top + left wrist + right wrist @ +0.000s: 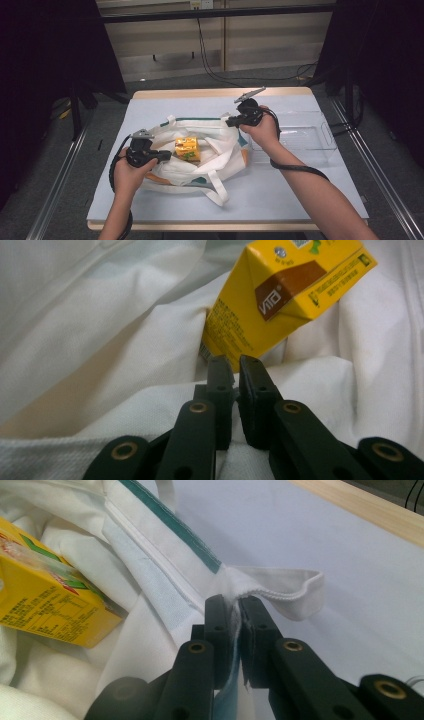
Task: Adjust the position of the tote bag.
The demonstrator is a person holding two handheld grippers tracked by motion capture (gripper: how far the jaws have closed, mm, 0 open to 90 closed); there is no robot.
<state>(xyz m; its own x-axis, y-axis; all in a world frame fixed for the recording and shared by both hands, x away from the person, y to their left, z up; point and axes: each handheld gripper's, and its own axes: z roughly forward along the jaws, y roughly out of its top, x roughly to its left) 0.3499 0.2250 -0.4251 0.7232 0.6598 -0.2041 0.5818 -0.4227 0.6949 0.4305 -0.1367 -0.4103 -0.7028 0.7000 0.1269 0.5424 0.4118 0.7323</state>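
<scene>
A white cloth bag with a green-trimmed rim lies open in the middle of the table. A yellow drink carton lies inside it. My left gripper is at the bag's near-left rim. In the left gripper view its jaws are shut on a fold of the white cloth, just short of the carton. My right gripper is at the far-right rim. In the right gripper view it is shut on the bag's hem beside a handle loop, with the carton at the left.
A clear plastic tray sits on the table to the right of the bag, behind my right hand. A pale mat covers the wooden table. One bag strap trails toward the front edge.
</scene>
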